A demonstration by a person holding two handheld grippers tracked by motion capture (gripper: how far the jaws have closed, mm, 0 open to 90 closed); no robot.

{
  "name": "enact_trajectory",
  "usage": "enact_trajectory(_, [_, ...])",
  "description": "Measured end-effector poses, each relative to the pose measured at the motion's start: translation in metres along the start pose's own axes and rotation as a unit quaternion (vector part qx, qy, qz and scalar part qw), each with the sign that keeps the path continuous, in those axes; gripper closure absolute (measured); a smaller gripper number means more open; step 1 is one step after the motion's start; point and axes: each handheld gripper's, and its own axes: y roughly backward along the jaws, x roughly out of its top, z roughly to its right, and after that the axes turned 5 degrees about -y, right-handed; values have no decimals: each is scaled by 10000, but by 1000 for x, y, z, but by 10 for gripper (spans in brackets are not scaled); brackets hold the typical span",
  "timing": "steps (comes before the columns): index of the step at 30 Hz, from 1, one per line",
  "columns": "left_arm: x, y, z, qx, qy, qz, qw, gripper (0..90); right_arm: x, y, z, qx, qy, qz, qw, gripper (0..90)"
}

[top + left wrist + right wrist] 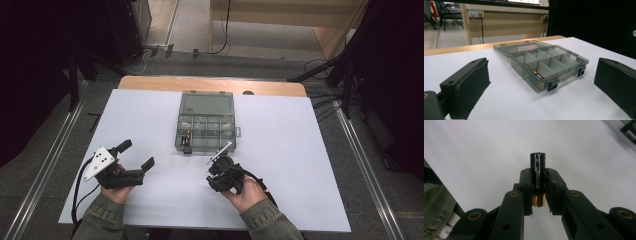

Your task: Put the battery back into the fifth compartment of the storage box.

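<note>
Left: the black two-jaw left gripper (137,155), carrying a grey three-cornered plate, rests in the person's left hand (116,189) over the near-left part of the flat white rectangular table top (300,150). Its jaws stand wide apart with nothing between them; in the left gripper view each jaw shows a blunt, matt rubber-like pad face (472,87), and bare white surface lies between them up to the box.

Centre: a shallow rectangular compartment box of smoky clear plastic (206,132) lies on the table, its hinged lid folded flat on the far side. Thin upright dividers (541,61) split it into small cells; two dark latches (552,86) hang from its near wall. A small black-and-gold cylindrical cell (537,75) lies in a cell at the box's near-left corner.

Right: the black right gripper (218,165), in the person's right hand (245,192), sits just near of the box's near edge. Its jaws are pinched narrowly on a smooth black cylindrical battery with a copper-coloured end (538,173), held along the jaws with the copper end toward the gripper's body.

Margins: broad open white surface extends right of the box and right hand to the table's right edge; a strip of light wood (150,82) borders the far edge.
</note>
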Motion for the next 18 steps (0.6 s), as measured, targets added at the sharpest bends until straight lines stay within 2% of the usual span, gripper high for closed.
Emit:
enact_trajectory(9, [0,0,0,5,8,12,10000,0,20,9,-6,157,-50,385,9991,776])
enact_trajectory(18, [0,0,-1,-3,15,45,10000,0,34,8,-1,143,-262,513,9982,776])
